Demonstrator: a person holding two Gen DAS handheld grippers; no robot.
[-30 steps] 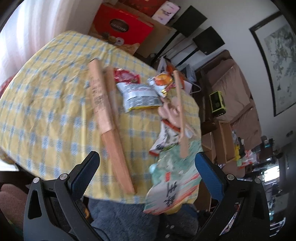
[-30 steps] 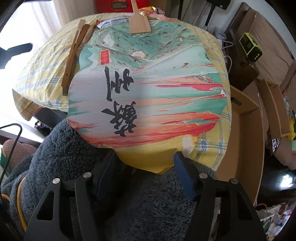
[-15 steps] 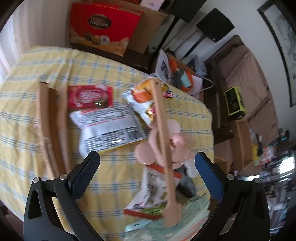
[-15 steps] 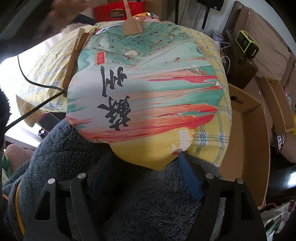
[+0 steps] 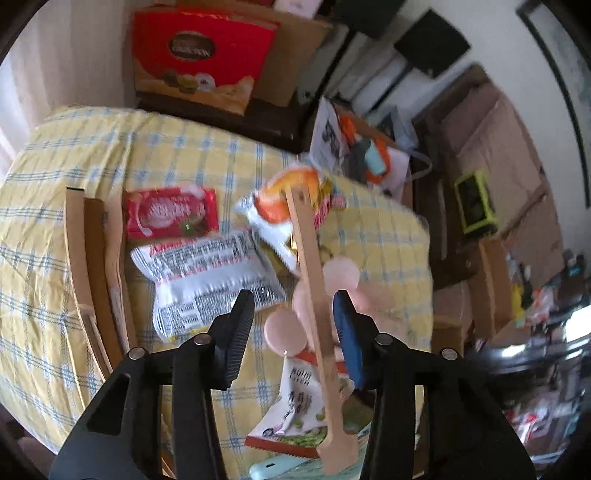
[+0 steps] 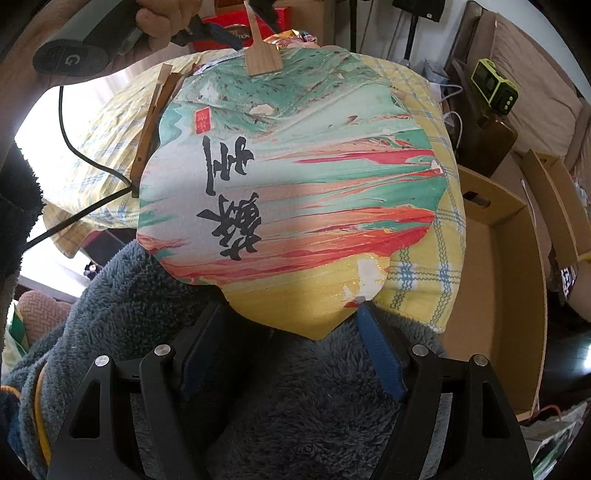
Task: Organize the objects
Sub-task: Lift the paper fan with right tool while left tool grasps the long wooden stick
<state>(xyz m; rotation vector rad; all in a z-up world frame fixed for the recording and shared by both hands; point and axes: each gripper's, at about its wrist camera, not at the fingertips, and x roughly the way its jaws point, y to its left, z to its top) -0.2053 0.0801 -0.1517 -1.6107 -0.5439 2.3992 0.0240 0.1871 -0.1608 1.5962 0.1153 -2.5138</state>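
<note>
Left wrist view: the left gripper point(image 5: 293, 321) fills the lower middle of the frame, its jaws closing around a long wooden handle point(image 5: 312, 273) that runs from the upper middle down to the bottom edge. The handle sits in the gap nearer the blue right finger point(image 5: 349, 339); whether either pad presses on it cannot be told through the blur. Under the handle lie pink round pieces point(image 5: 286, 330). A silver snack bag point(image 5: 207, 277) lies left of centre, a red packet point(image 5: 170, 218) above it, an orange-and-white bag point(image 5: 284, 210) at the handle's far end, and a green-printed packet point(image 5: 299, 413) at the bottom. Two wooden slats point(image 5: 94, 273) lie at the left, all on a yellow checked cloth point(image 5: 44, 229). A red box point(image 5: 199, 51) stands at the top.

Right wrist view: the right gripper point(image 6: 291, 354) is at the bottom, jaws spread, with the near yellow edge of a large painted fan point(image 6: 295, 184) between them; the blue right finger point(image 6: 380, 358) reaches the fan's rim, and the left one is hidden under it, so a grip cannot be confirmed. The fan covers most of the cloth-covered table. Its wooden handle base point(image 6: 262, 59) shows at the top, and a hand point(image 6: 166, 14) holds the other tool at the upper left. A grey fleece garment point(image 6: 295, 406) fills the bottom, and an open cardboard box point(image 6: 498, 295) stands at the right.
</note>
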